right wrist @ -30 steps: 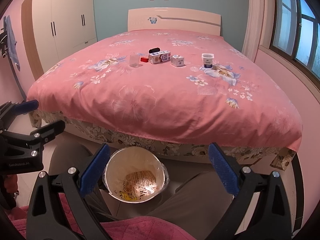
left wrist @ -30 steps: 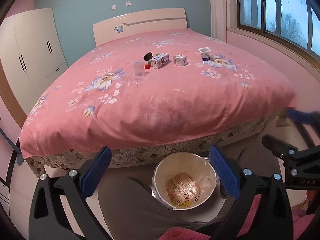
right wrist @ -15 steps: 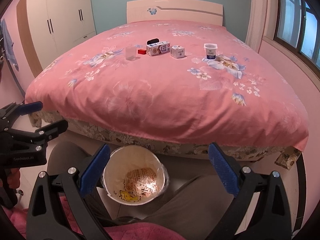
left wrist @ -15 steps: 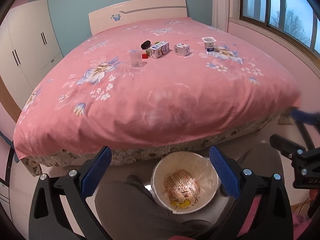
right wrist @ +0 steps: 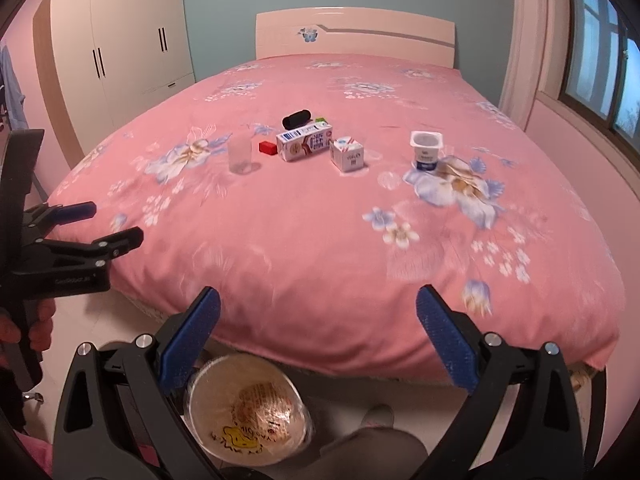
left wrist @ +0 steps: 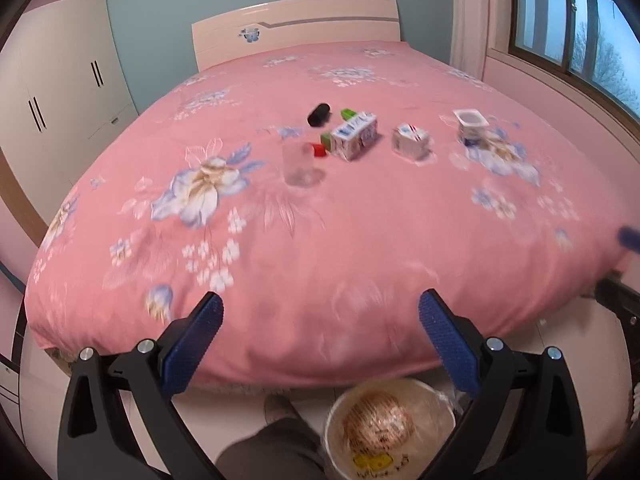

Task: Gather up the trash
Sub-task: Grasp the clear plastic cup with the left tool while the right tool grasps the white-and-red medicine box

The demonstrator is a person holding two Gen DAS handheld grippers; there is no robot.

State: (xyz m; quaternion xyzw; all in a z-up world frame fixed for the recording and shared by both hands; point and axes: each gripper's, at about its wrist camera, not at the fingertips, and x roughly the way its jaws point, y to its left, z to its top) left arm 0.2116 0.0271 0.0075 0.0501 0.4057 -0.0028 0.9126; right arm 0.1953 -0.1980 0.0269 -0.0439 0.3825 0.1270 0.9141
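Trash lies in a row on the pink bed: a clear plastic cup point(left wrist: 299, 164) point(right wrist: 240, 155), a milk carton point(left wrist: 354, 140) point(right wrist: 305, 145), a small white carton point(left wrist: 410, 141) point(right wrist: 347, 153) and a yogurt cup point(left wrist: 470, 122) point(right wrist: 426, 150). A lined white bin point(left wrist: 388, 426) point(right wrist: 246, 408) with a wrapper inside stands on the floor at the bed's foot. My left gripper point(left wrist: 320, 334) and right gripper point(right wrist: 318, 330) are open and empty, above the bin, short of the bed's near edge. The left gripper also shows in the right wrist view point(right wrist: 100, 226).
A black cylinder point(right wrist: 296, 118), a red block point(right wrist: 267, 147) and green blocks point(left wrist: 348, 113) lie by the milk carton. A white wardrobe point(right wrist: 120, 52) stands left, a window point(left wrist: 580, 28) right. The person's leg point(left wrist: 272, 452) is beside the bin.
Both grippers have risen and moved forward toward the bed. The bin has slid toward the bottom of both views and the items on the bed look nearer. Both jaws stay open.
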